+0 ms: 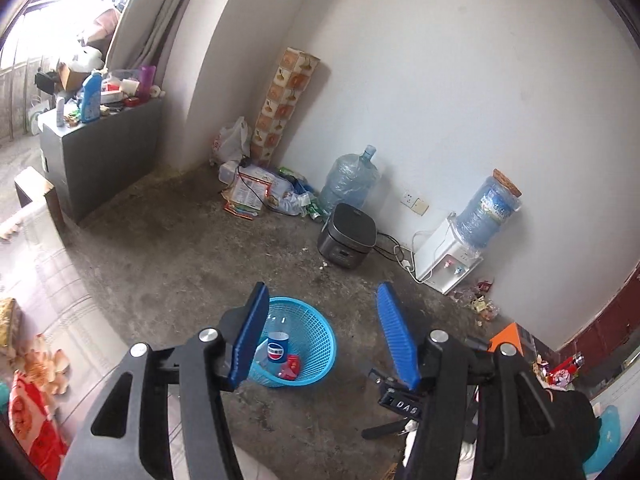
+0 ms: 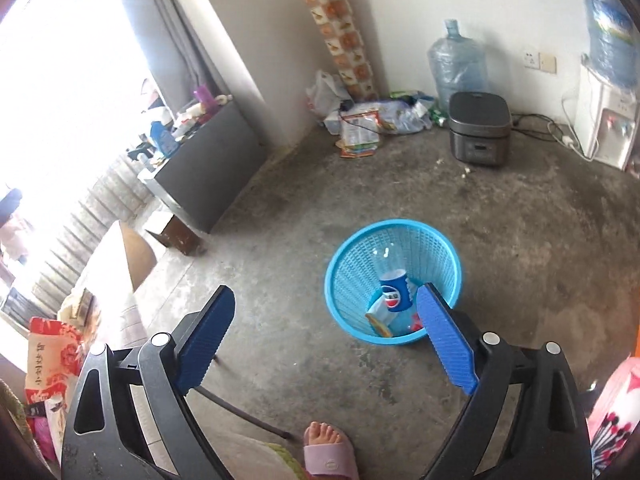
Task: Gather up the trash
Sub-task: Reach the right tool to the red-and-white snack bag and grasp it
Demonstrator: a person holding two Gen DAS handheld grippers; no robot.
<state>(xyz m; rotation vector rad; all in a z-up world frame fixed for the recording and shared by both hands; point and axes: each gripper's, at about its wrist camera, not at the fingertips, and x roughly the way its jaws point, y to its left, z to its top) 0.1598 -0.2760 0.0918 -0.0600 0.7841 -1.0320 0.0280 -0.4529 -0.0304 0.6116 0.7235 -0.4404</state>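
Note:
A blue plastic basket (image 1: 320, 332) stands on the concrete floor; it also shows in the right wrist view (image 2: 352, 256). Inside lie a clear Pepsi bottle (image 1: 278, 346) (image 2: 394, 290), a red wrapper (image 1: 291, 366) and other scraps. My left gripper (image 1: 322, 294) is open and empty, held above the floor just right of the basket. My right gripper (image 2: 326, 292) is open and empty, above the floor with its right finger (image 2: 448, 340) in front of the basket's near rim.
A pile of wrappers and bags (image 1: 264, 192) lies in the corner by a patterned tall box (image 1: 286, 104). A dark rice cooker (image 1: 347, 236), water jug (image 1: 348, 182) and white dispenser (image 1: 448, 254) line the wall. A grey cabinet (image 1: 100, 152) stands left. A sandalled foot (image 2: 328, 452) is near.

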